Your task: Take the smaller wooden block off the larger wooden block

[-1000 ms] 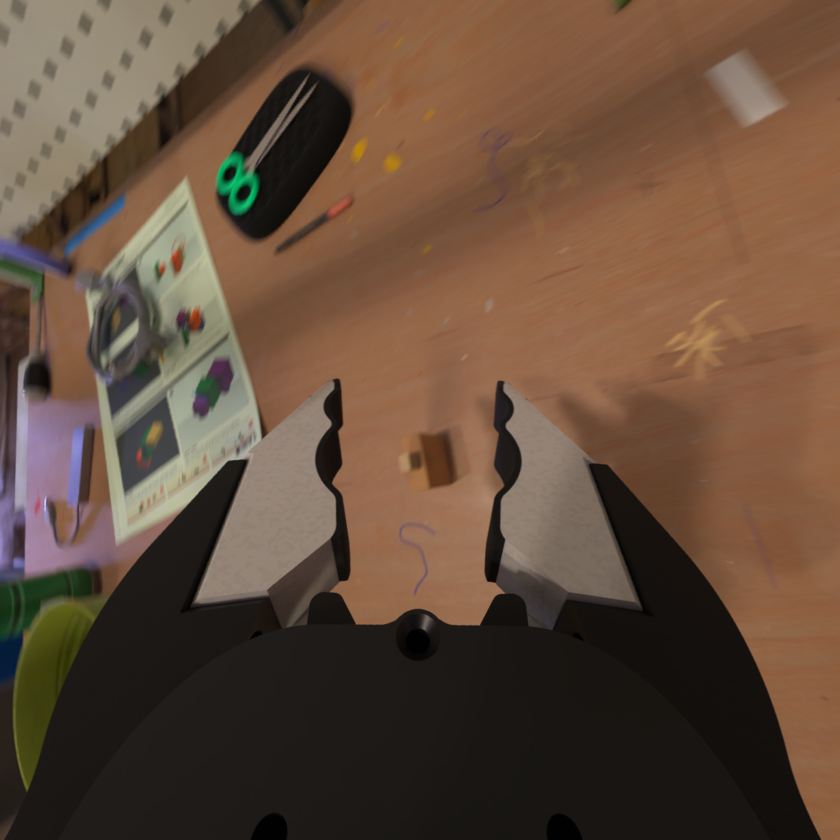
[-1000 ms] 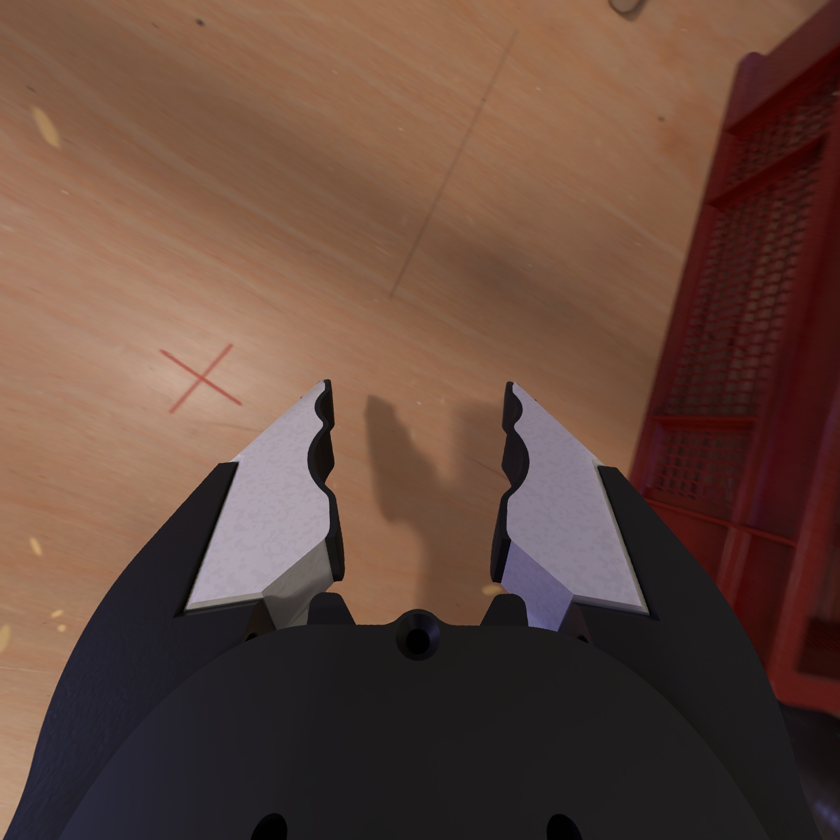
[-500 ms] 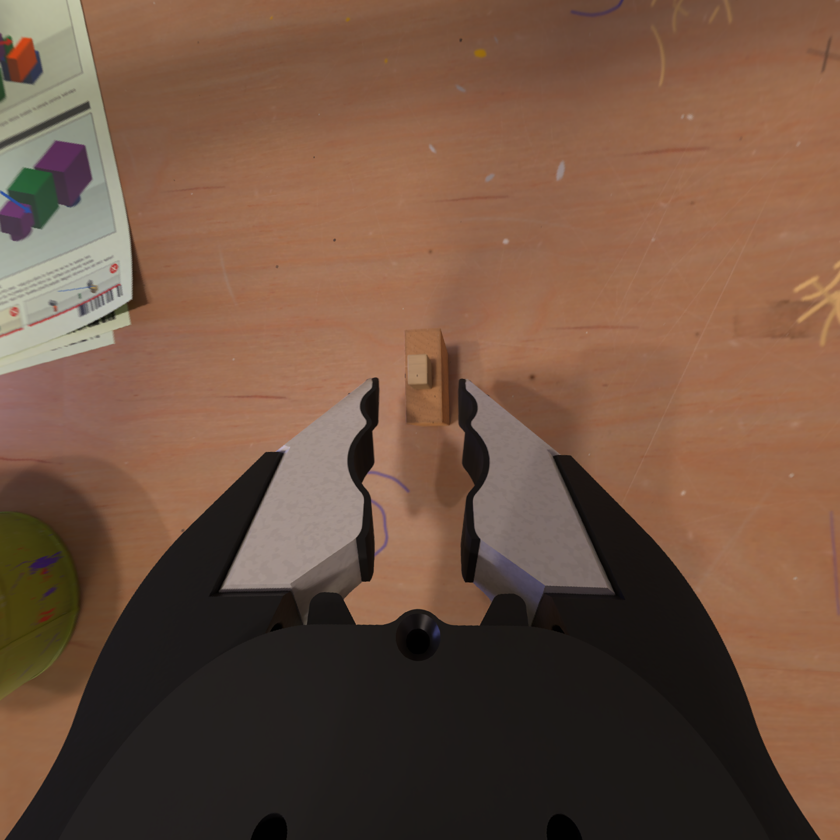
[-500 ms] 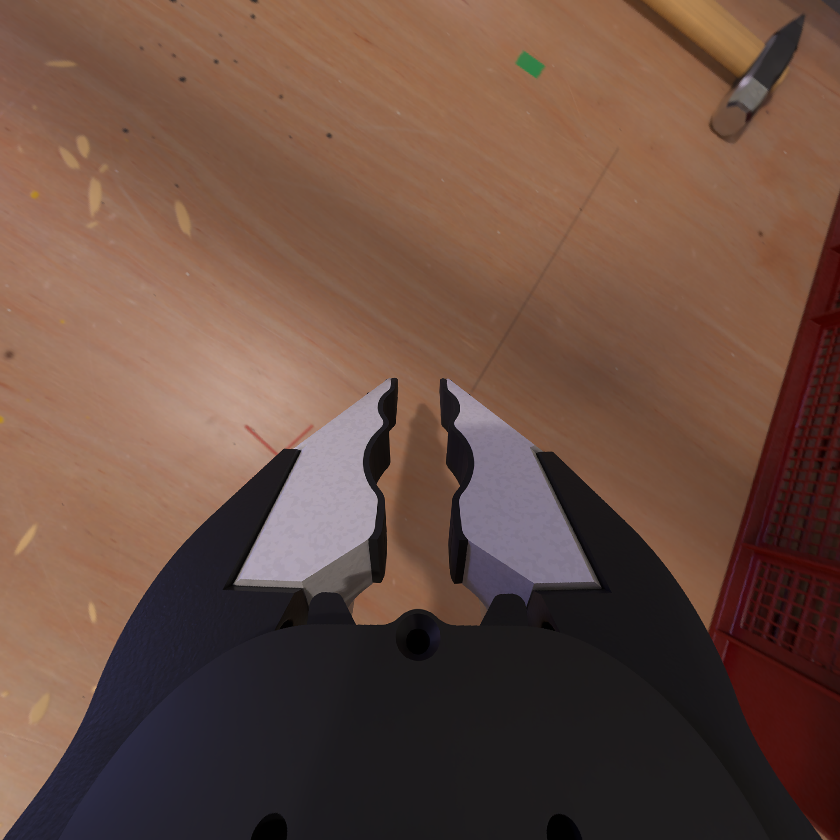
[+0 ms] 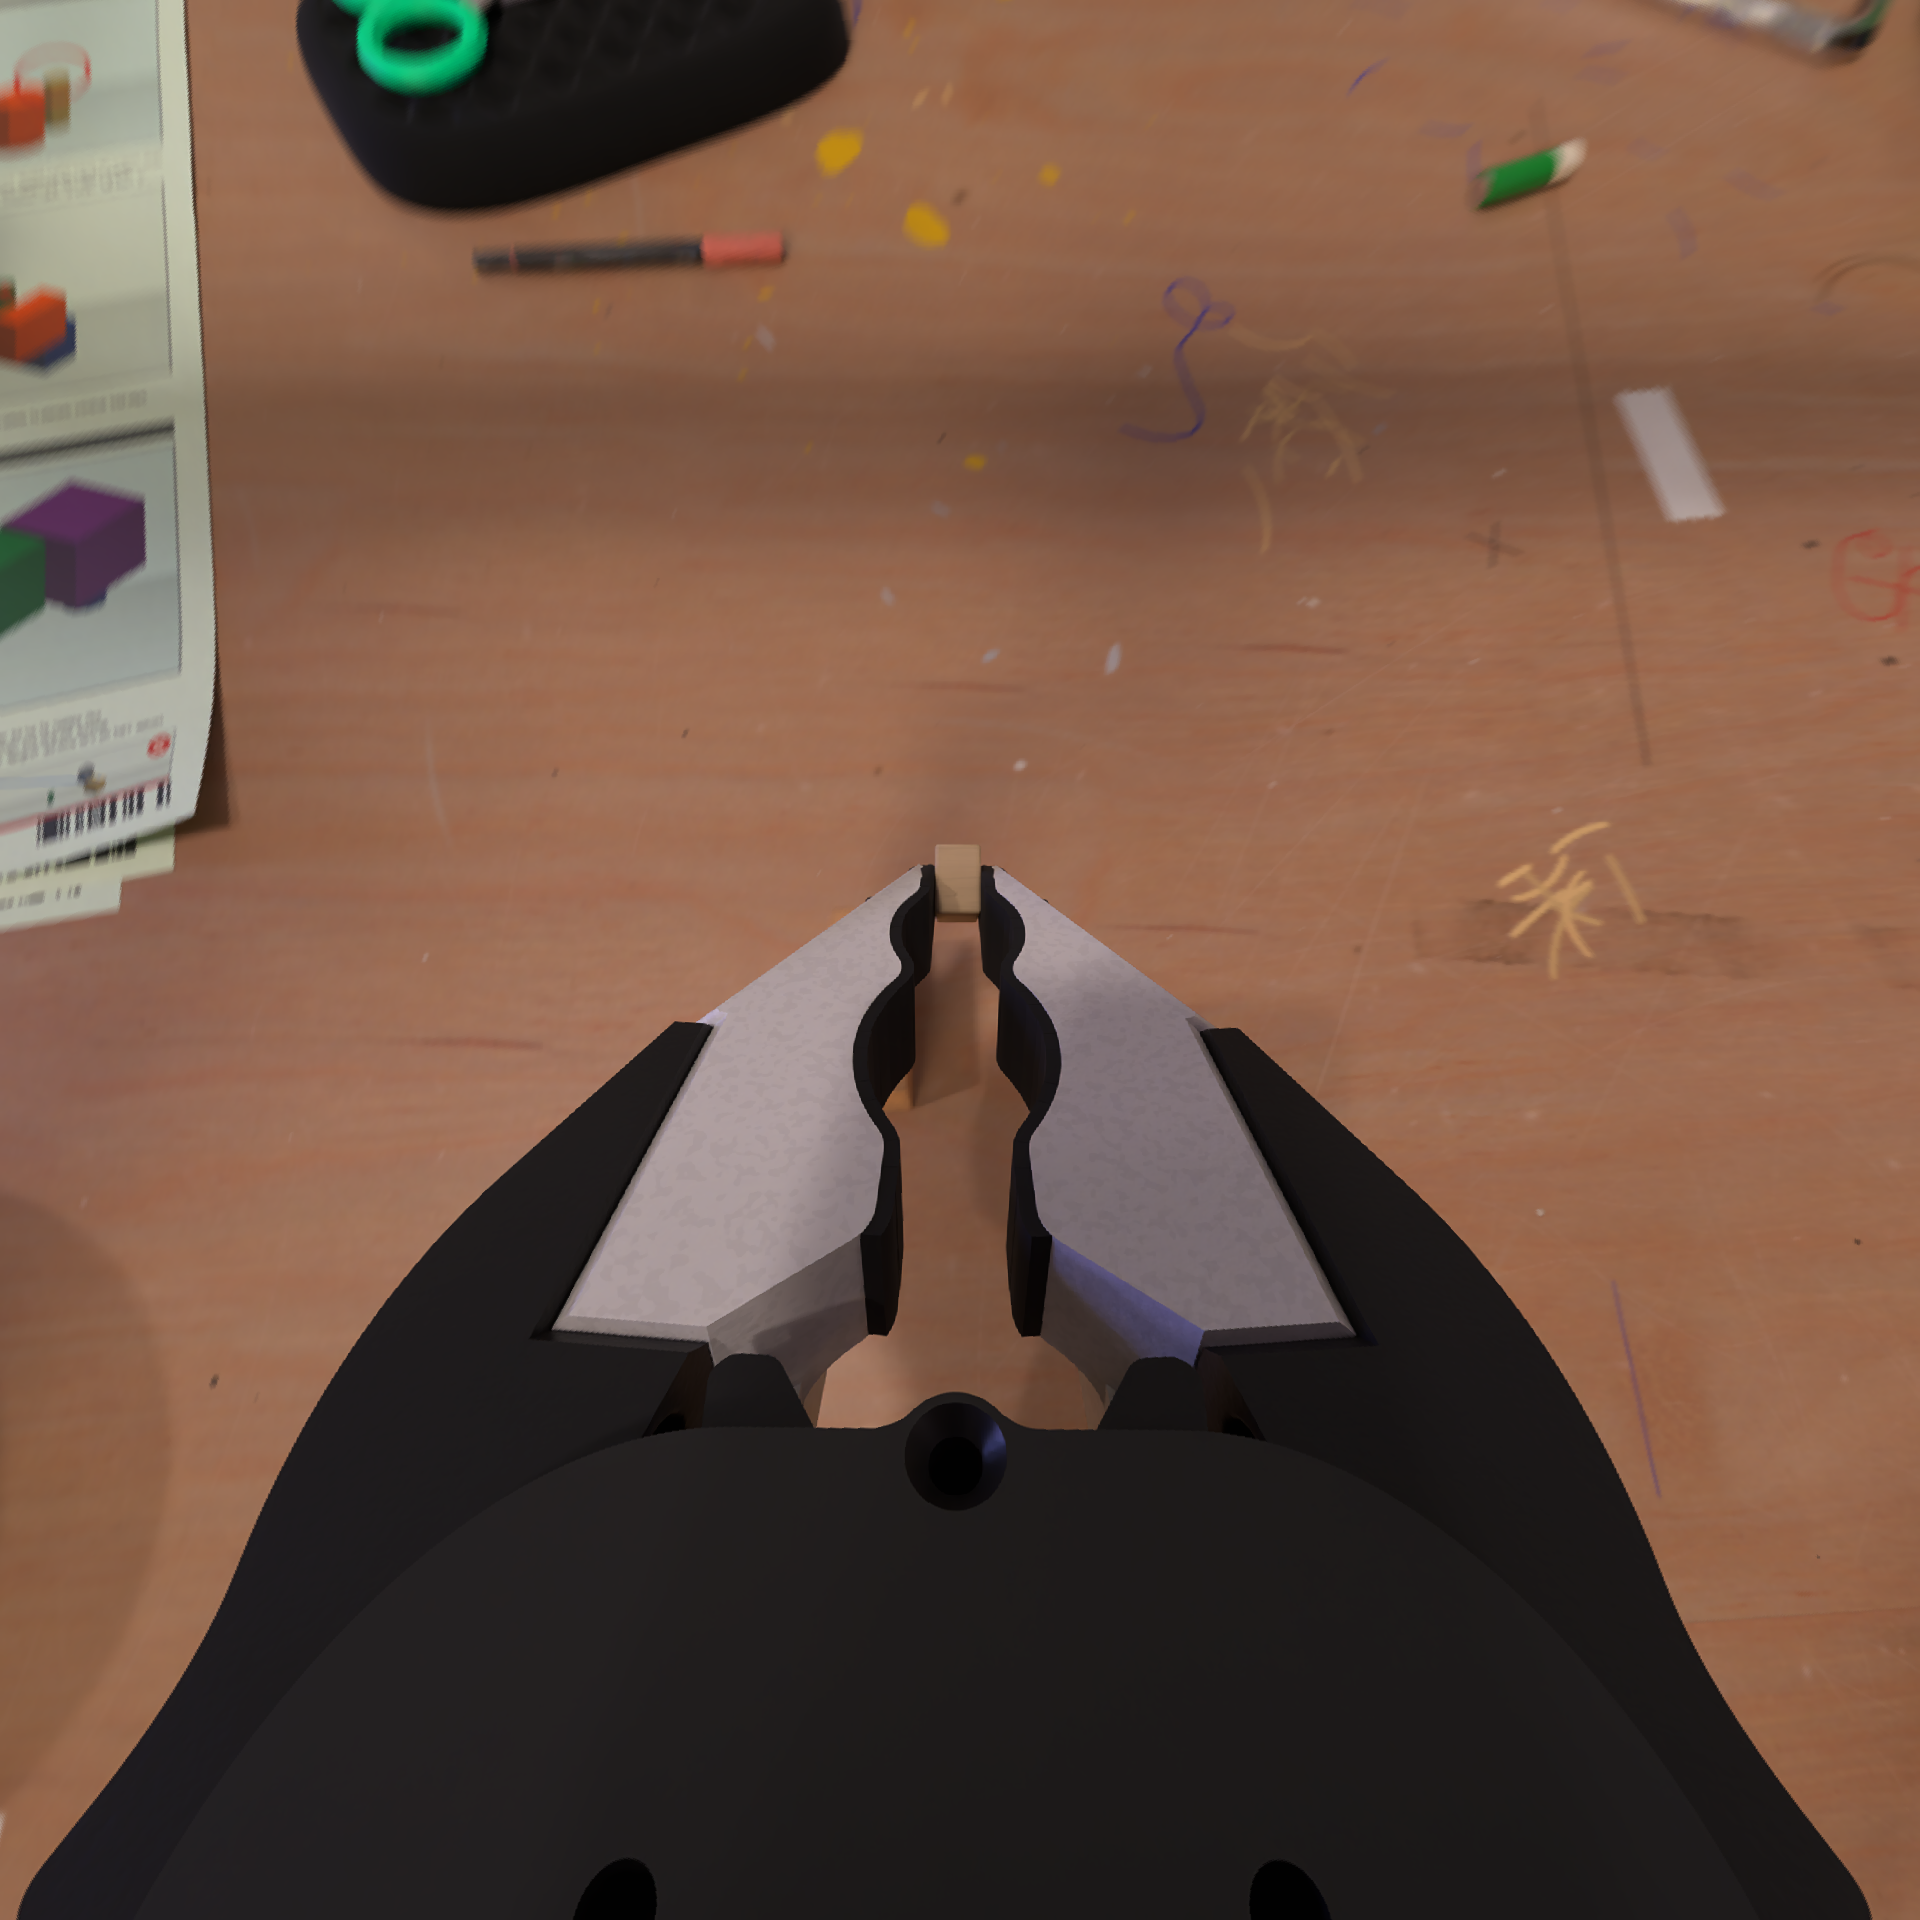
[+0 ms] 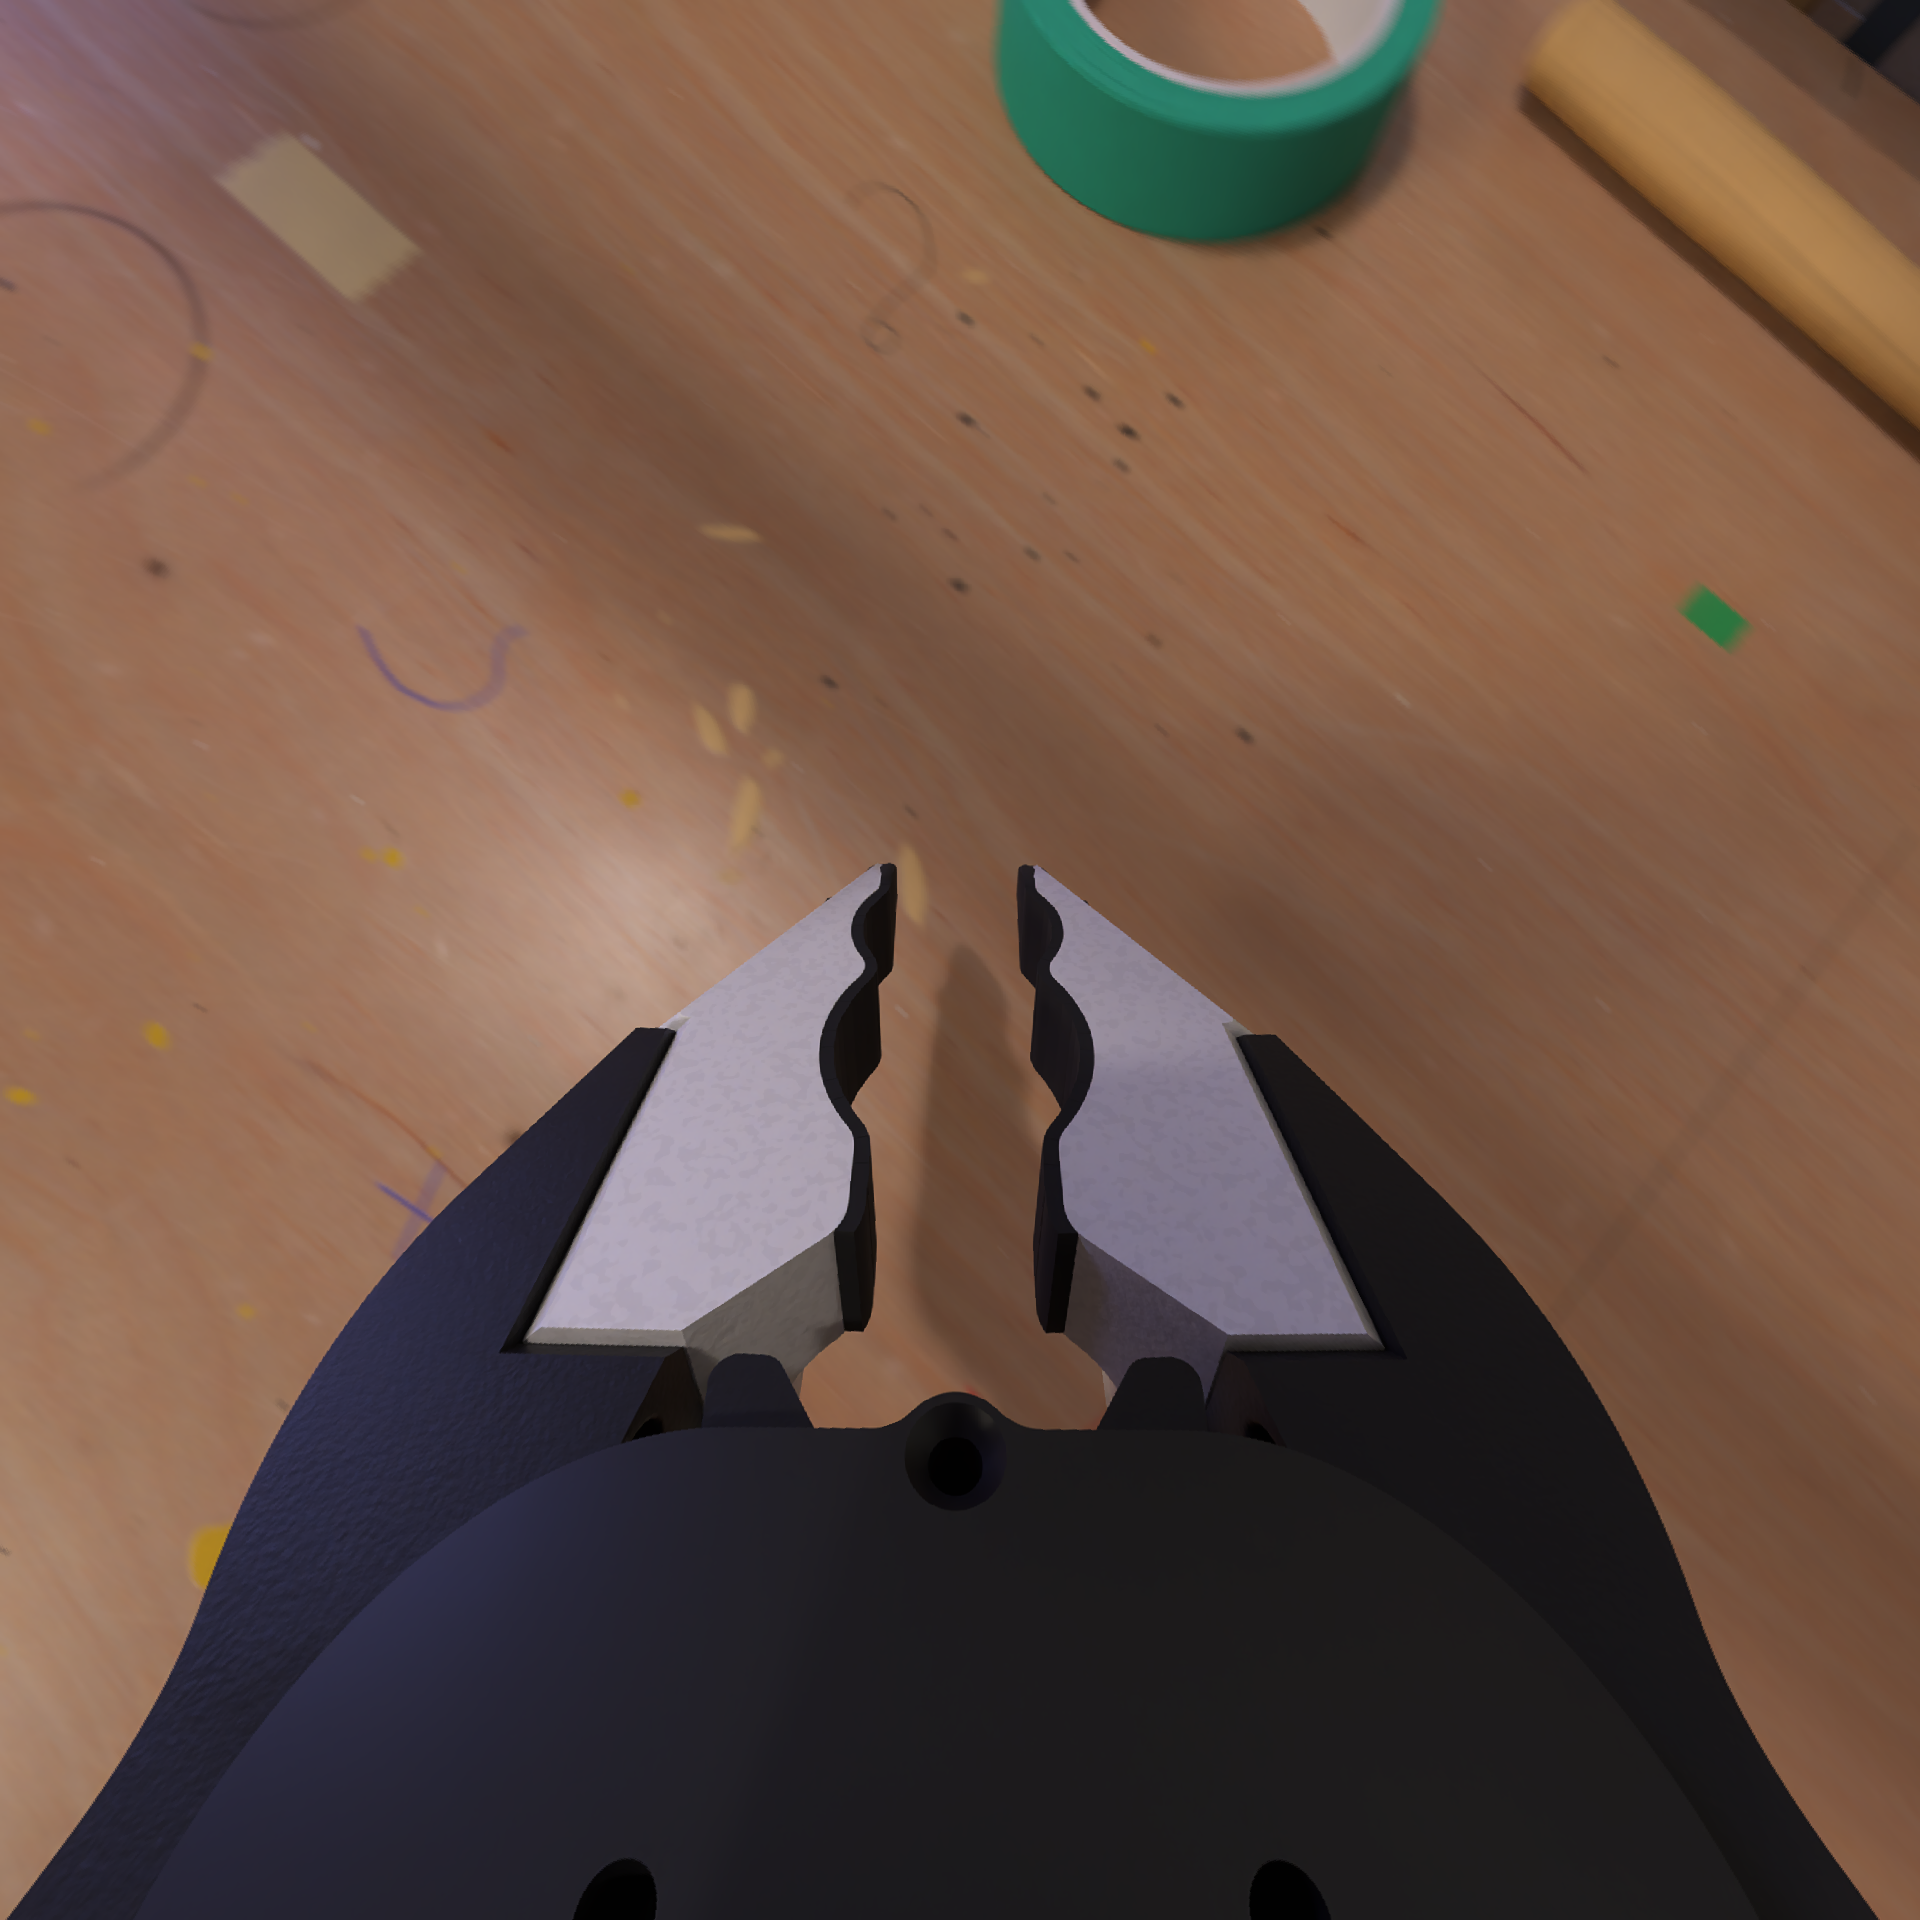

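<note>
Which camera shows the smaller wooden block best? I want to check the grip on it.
The left wrist view: the smaller wooden block sits pinched between the left gripper fingertips, with the larger wooden block below. The right wrist view shows neither block, only the right gripper, open over the bare table.

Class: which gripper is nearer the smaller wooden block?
Left. The left gripper pinches the smaller wooden block between its fingertips; the right gripper is over bare table, no block in view.

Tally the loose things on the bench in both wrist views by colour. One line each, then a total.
Green: 3 – scissors, pencil stub, tape roll
Black: 2 – pad, marker
Wood-coloured: 3 – smaller wooden block, larger wooden block, handle
Total: 8
</note>
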Controlling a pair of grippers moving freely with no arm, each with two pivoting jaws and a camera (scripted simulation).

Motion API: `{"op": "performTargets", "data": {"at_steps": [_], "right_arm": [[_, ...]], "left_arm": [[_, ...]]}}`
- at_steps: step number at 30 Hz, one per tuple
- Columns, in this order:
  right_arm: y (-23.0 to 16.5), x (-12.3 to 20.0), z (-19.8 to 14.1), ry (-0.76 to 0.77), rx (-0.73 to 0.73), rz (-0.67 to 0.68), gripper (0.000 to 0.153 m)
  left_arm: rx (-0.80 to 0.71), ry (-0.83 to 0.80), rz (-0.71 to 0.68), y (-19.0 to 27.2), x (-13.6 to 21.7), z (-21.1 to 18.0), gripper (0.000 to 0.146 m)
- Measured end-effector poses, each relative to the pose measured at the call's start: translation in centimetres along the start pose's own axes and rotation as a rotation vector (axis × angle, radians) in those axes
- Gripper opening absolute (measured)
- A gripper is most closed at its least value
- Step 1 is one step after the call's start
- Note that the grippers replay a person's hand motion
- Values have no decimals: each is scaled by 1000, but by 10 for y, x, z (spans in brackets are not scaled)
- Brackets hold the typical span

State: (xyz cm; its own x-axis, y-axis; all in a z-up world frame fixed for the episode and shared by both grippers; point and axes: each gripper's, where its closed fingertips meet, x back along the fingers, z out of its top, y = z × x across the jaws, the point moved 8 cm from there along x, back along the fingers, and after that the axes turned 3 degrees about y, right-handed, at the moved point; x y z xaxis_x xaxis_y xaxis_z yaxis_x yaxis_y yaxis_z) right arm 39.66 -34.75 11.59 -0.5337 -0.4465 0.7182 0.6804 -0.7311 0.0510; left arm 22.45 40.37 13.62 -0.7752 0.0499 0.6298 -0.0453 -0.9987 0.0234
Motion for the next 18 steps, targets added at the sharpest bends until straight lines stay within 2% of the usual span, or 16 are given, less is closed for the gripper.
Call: {"op": "performTargets", "data": {"at_steps": [8,18], "right_arm": [[-68,-43,48,57,52,132,32],[-159,-93,94,125,61,267,58]], "left_arm": [[-36,118,-24,17,14,16,7],[144,433,-18,-8,71,43,7]]}}
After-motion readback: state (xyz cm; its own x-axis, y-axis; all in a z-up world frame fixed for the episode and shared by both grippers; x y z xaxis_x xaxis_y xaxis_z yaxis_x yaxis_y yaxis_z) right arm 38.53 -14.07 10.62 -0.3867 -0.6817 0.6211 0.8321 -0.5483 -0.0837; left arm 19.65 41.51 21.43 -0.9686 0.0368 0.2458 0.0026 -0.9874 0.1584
